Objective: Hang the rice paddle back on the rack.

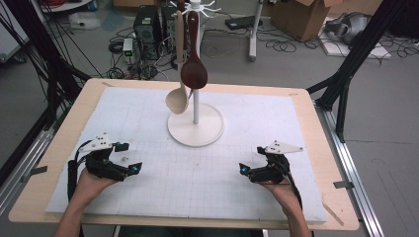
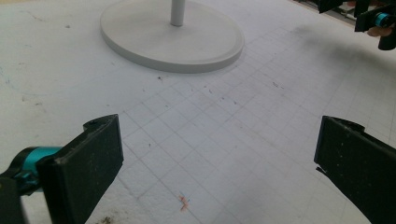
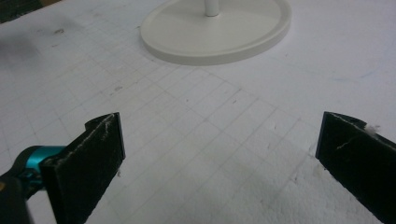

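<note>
Grippers at rest, high view: left gripper (image 1: 122, 157) and right gripper (image 1: 249, 161) sit low on the white gridded mat (image 1: 148, 123), each held in a hand, jaws spread and empty. Ahead of both sets of fingers, between them and farther up the mat, stands the white rack (image 1: 195, 118), a post on a round base. Two spoons hang from its upper pegs: a dark brown spoon (image 1: 193, 71) and, just beside it and lower, a pale wooden spoon (image 1: 177, 99). Both are well apart from either gripper.

Left gripper view: fingers (image 2: 88, 158) wide open, bare mat between them; rack base (image 2: 173, 39) straight ahead and beyond the tips; right gripper (image 2: 373, 18) far off to the side.

Right gripper view: fingers (image 3: 93, 154) equally wide, nothing held; rack base (image 3: 219, 32) ahead, slightly toward the near-side finger.

Judgement: start step, no reach begun. Next move likely calls for one gripper to rise toward a hanging spoon, close on its handle, and lift it off its peg without rocking the rack.
</note>
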Demonstrator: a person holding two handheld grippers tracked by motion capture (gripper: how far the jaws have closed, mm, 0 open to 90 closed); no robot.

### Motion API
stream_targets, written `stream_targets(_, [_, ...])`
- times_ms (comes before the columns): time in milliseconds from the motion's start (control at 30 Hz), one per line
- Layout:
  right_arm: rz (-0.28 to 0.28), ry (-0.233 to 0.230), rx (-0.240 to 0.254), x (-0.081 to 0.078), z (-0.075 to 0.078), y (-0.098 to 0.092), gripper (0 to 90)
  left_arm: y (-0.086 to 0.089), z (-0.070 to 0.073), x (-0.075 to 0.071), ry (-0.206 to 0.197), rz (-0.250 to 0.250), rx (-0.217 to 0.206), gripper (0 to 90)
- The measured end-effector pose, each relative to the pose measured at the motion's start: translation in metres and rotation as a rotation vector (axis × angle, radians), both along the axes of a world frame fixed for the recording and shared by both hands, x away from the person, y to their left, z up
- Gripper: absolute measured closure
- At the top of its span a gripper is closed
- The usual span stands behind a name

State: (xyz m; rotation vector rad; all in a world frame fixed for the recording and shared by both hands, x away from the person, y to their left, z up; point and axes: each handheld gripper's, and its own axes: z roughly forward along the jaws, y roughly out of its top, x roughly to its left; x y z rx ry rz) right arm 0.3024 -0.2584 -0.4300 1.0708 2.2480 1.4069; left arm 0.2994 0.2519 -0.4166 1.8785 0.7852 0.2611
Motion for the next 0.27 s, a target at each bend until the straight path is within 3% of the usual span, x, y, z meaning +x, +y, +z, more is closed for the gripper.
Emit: stream_targets(267, [-0.011,-0.005,0.014,-0.0072,-0.0044,-0.0072,0.4,-0.0046,-0.0029,-0.0052,0.009,-0.005,-0.001,1.7])
